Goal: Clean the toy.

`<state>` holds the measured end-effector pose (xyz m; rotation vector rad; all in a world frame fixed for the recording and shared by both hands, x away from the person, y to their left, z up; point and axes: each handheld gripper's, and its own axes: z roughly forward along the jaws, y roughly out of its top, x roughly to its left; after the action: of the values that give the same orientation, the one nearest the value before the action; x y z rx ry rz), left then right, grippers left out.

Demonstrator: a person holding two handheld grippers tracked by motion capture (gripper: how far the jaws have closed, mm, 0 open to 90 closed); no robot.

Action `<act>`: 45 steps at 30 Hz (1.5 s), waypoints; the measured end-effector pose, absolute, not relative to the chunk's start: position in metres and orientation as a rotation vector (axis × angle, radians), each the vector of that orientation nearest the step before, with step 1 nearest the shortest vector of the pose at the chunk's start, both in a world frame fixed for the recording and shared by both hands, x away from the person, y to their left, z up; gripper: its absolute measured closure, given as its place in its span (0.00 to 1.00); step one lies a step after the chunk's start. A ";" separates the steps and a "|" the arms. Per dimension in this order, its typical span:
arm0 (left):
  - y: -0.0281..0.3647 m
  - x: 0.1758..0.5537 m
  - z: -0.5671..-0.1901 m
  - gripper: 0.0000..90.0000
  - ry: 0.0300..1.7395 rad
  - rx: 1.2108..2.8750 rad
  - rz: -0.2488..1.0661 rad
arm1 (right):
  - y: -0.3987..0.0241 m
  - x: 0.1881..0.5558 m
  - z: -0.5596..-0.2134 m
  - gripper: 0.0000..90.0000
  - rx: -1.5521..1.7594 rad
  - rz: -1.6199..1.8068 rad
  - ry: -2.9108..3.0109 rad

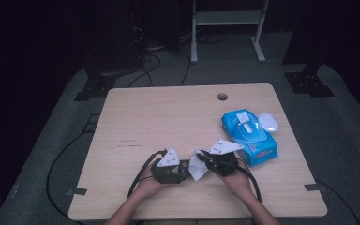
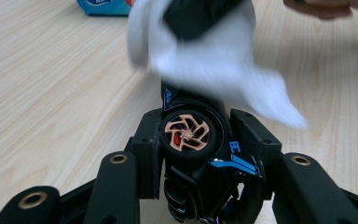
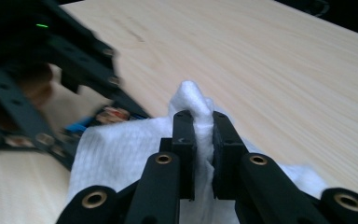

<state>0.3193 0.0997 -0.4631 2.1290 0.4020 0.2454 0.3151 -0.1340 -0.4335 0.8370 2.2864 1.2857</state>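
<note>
I see a black toy car [image 2: 200, 154] with a copper-spoked wheel, red behind the spokes, and bright blue stripes on its body. The wipe [image 3: 135, 154] is plain white (faintly dimpled). Both grippers' jaws are black with brass-coloured rivets. The wipe packet [image 1: 249, 133] is blue; the table [image 1: 168, 117] is pale woodgrain.

Your forearms are coming in bare at the bottom centre of the high view, with no sleeves showing. Your left claw [image 1: 180, 169] and right claw [image 1: 205, 160] are both showing matte black bodies, each wearing a pale grey three-cornered plate dotted with small dark marks, and a black cable is trailing from each toward the bottom of the frame. In the gripper views, the black arms are rising from the bottom edge, carrying brass-coloured rivets at their joints and blocky black pads [image 3: 185, 140].
</note>
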 end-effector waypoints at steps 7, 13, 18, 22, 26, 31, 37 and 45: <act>0.099 0.319 -0.463 0.63 0.398 2.134 0.254 | -0.162 0.321 -0.434 0.91 0.927 1.232 2.200; 0.098 0.320 -0.464 0.62 0.402 2.127 0.246 | -0.147 0.318 -0.435 0.91 0.896 1.318 2.248; 0.100 0.320 -0.464 0.63 0.407 2.126 0.243 | -0.140 0.318 -0.434 0.91 0.840 1.275 2.259; 0.100 0.321 -0.463 0.63 0.400 2.133 0.243 | -0.165 0.326 -0.435 0.91 0.955 1.238 2.207; 0.100 0.321 -0.463 0.63 0.402 2.138 0.245 | -0.169 0.328 -0.439 0.91 1.005 1.247 2.203; 0.102 0.323 -0.464 0.62 0.420 2.126 0.243 | -0.150 0.323 -0.433 0.91 0.922 1.227 2.204; 0.100 0.323 -0.464 0.63 0.421 2.121 0.241 | -0.135 0.319 -0.432 0.91 0.873 1.248 2.246; 0.099 0.324 -0.465 0.63 0.418 2.122 0.234 | -0.108 0.313 -0.433 0.91 0.816 1.313 2.311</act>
<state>0.3242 0.0992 -0.4647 2.1220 0.4179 0.2342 0.3127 -0.1085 -0.4326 0.8157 2.3114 1.3135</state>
